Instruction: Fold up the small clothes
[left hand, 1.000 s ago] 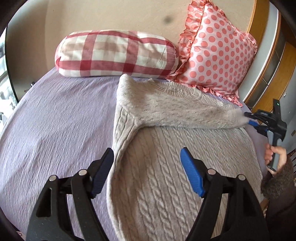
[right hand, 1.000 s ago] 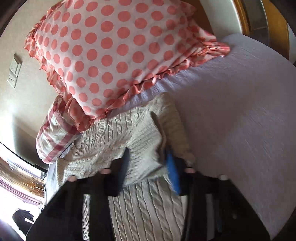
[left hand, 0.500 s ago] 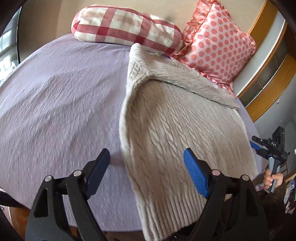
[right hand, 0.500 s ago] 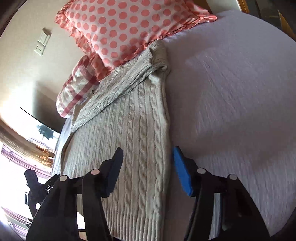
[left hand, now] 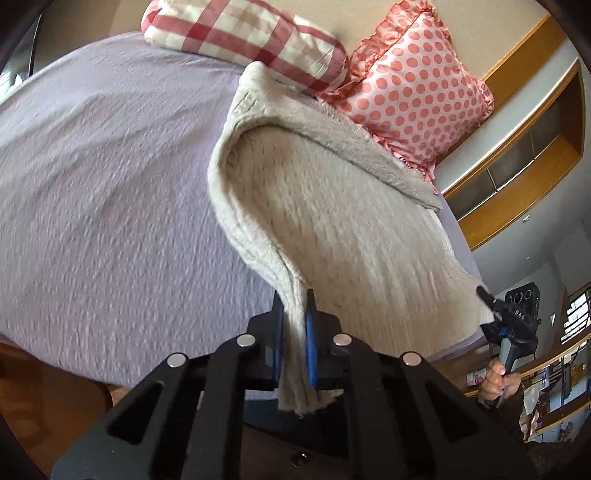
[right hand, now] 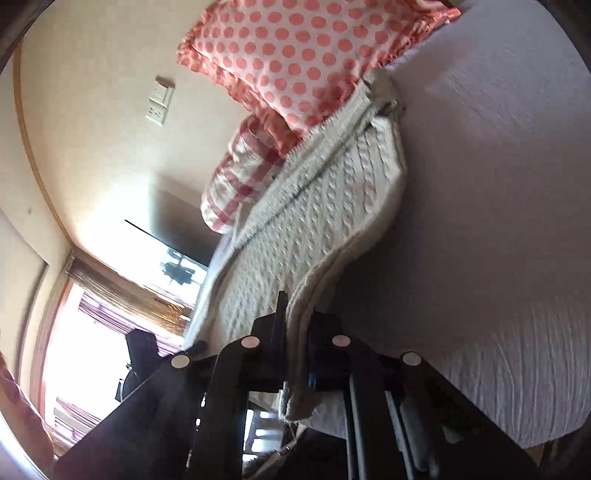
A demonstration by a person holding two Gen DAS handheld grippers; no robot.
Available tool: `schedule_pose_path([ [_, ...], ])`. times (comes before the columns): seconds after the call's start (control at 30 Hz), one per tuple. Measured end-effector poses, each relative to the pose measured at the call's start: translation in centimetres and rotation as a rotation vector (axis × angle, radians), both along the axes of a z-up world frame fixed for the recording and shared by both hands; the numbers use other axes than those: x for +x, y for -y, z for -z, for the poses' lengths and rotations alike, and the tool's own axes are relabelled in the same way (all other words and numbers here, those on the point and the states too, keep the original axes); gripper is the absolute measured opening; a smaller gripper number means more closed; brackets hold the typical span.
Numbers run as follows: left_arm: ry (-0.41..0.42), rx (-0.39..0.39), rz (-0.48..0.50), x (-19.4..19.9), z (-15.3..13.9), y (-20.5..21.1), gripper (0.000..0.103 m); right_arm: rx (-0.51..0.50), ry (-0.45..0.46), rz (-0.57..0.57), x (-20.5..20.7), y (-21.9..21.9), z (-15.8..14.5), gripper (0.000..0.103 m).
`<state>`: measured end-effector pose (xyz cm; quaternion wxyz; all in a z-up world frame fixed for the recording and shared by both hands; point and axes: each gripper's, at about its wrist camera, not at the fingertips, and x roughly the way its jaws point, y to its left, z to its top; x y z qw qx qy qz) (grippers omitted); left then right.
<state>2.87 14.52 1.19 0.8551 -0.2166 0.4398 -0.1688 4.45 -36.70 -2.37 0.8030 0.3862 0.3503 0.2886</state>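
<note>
Sweater (left hand: 343,236) hem hidden inside both clamped grippers (left hand: 294,314) (right hand: 295,332); motion-blurred.

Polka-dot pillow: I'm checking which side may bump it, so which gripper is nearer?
Right, probably. The right gripper grips the sweater hem on the side where the polka-dot pillow sits; the left gripper grips the opposite hem corner, below the checked pillow.

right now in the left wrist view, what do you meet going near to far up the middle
left gripper shut on the sweater hem → sweater body → folded sleeve across the top → checked pillow → wall
</note>
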Motion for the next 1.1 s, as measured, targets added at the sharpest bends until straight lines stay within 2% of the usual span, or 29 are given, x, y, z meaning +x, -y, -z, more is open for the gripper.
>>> schedule_pose_path([
  [0.1, 0.071, -0.041, -0.015, 1.7, -3.2, -1.0, 0.009, 0.082, 0.105, 0.048, 1.7, 1.0, -3.1, 0.008],
  [0.17, 0.128, -0.03, -0.047, 3.8, -5.6, -1.5, 0.009, 0.13, 0.155, 0.082, 3.4, 1.7, -5.1, 0.008],
  [0.27, 0.193, 0.005, -0.107, 9.1, -8.8, -1.7, 0.009, 0.177, 0.193, 0.143, 7.7, 2.3, -7.7, 0.008],
  [0.37, 0.189, 0.035, -0.184, 15.6, -10.3, -1.6, 0.009, 0.204, 0.19, 0.217, 13.3, 2.8, -8.8, 0.008],
  [0.5, 0.154, 0.131, -0.234, 24.0, -9.6, -0.4, 0.009, 0.155, 0.083, 0.299, 21.6, 2.8, -7.2, 0.008],
  [0.63, 0.069, 0.247, -0.253, 31.3, -6.2, 1.6, 0.01, 0.032, -0.054, 0.403, 28.5, 2.6, -4.0, 0.008],
  [0.7, -0.005, 0.263, -0.275, 33.8, -3.9, 1.7, 0.01, 0.006, -0.17, 0.433, 31.6, 2.9, -1.7, 0.009],
  [0.8, -0.065, 0.2, -0.302, 35.2, -2.2, 0.6, 0.014, 0.027, -0.317, 0.393, 34.5, 3.1, 0.9, 0.011],
  [0.83, -0.061, 0.167, -0.303, 35.1, -2.4, 0.1, 0.015, 0.06, -0.324, 0.382, 34.8, 3.3, 1.2, 0.014],
  [0.87, -0.055, 0.138, -0.3, 35.0, -2.6, -0.4, 0.016, 0.103, -0.308, 0.374, 35.0, 3.7, 1.2, 0.028],
  [0.9, -0.044, 0.105, -0.303, 34.8, -3.0, -1.1, 0.019, 0.155, -0.278, 0.365, 34.8, 4.0, 1.1, 0.048],
  [0.93, -0.021, 0.083, -0.319, 34.3, -3.7, -1.9, 0.025, 0.221, -0.236, 0.356, 34.7, 4.4, 0.8, 0.06],
  [0.97, 0.005, 0.067, -0.341, 33.7, -4.3, -2.6, 0.032, 0.304, -0.182, 0.343, 34.4, 4.6, 0.5, 0.081],
  [1.0, 0.039, 0.047, -0.371, 33.0, -5.2, -3.5, 0.048, 0.348, -0.129, 0.351, 33.9, 5.0, -0.1, 0.097],
  [1.03, 0.073, 0.015, -0.391, 32.1, -5.9, -4.4, 0.056, 0.365, -0.054, 0.374, 33.1, 5.4, -1.1, 0.099],
  [1.1, 0.109, -0.022, -0.394, 30.8, -7.0, -5.4, 0.057, 0.337, 0.072, 0.39, 31.3, 5.9, -3.0, 0.102],
])
